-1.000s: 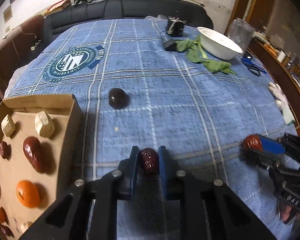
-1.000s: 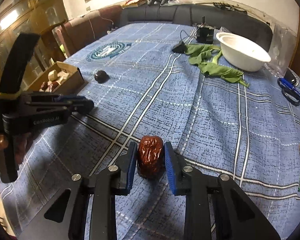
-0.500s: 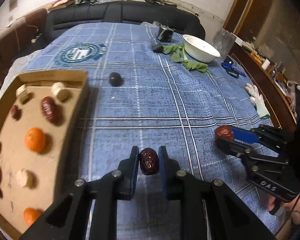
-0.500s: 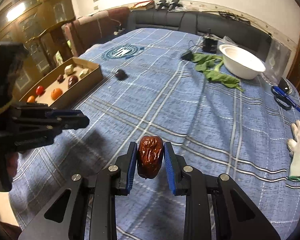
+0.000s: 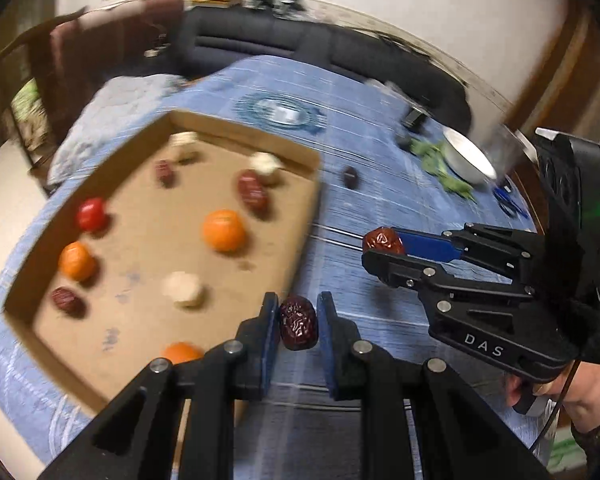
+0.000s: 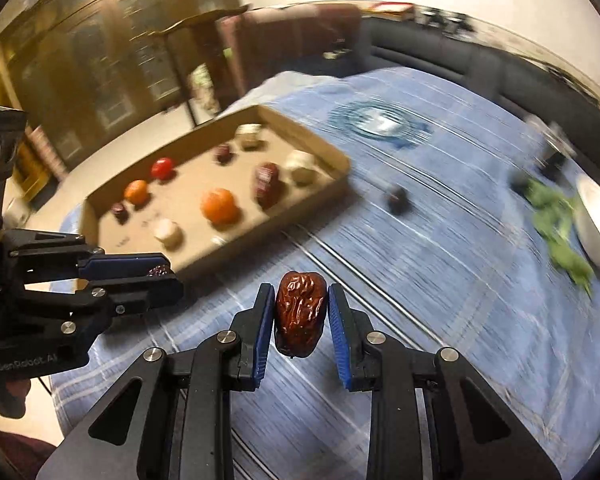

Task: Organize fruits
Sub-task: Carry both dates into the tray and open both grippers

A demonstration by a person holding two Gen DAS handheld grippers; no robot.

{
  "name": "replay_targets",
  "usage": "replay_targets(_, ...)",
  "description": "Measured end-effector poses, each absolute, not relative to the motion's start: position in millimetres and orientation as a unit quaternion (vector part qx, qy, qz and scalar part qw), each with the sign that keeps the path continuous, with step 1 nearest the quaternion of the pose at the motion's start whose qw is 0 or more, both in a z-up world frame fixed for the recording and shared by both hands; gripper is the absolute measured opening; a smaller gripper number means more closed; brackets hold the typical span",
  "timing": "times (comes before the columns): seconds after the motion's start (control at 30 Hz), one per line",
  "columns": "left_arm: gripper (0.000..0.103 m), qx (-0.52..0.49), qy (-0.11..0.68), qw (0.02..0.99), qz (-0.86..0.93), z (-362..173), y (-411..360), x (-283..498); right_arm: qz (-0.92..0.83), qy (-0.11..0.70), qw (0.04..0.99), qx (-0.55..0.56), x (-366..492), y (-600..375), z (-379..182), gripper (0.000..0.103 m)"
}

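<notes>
My left gripper is shut on a dark red date, held in the air just past the near right side of a cardboard box. My right gripper is shut on a bigger red date over the blue cloth, to the right of the box. The box holds oranges, a red tomato, dates and pale chunks. A dark fruit lies on the cloth beyond the box. The right gripper also shows in the left wrist view.
A blue checked cloth covers the table. A white bowl and green leaves lie at the far right. A dark sofa runs behind the table. Wooden cabinets stand on the left.
Both grippers have swung left toward the box while still holding their dates. The box now fills the left middle of both views, and the views are motion blurred.
</notes>
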State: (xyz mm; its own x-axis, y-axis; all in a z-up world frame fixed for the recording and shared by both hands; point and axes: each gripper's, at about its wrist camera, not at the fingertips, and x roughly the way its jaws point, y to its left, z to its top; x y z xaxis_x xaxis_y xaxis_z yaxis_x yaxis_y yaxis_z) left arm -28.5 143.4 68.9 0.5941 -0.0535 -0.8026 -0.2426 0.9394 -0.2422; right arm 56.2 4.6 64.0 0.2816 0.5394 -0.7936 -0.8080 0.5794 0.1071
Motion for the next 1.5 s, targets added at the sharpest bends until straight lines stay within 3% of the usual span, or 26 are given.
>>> replay_targets(0.33,0.022,-0.231,0.428,0.852,0.193,51.6,205.9,-47.9,0.521,0.397,0.724,-0.213,59.2,102.0,65.7,0.026)
replay_targets(0.7,0.022,-0.314,0.403,0.793,0.331,16.4,225.2,-55.4,0.598,0.37,0.653,-0.281,60.7,171.4,47.6,0.026)
replay_targets(1.33,0.022,-0.314,0.381,0.768,0.407,8.8,239.5,-42.9,0.619,0.373,0.612,-0.322,73.0,203.1,24.7,0.026)
replay_targets(1.5,0.03,-0.321,0.375,0.77,0.404,10.0,238.5,-43.2,0.613,0.376,0.614,-0.324,77.6,205.2,25.4,0.026)
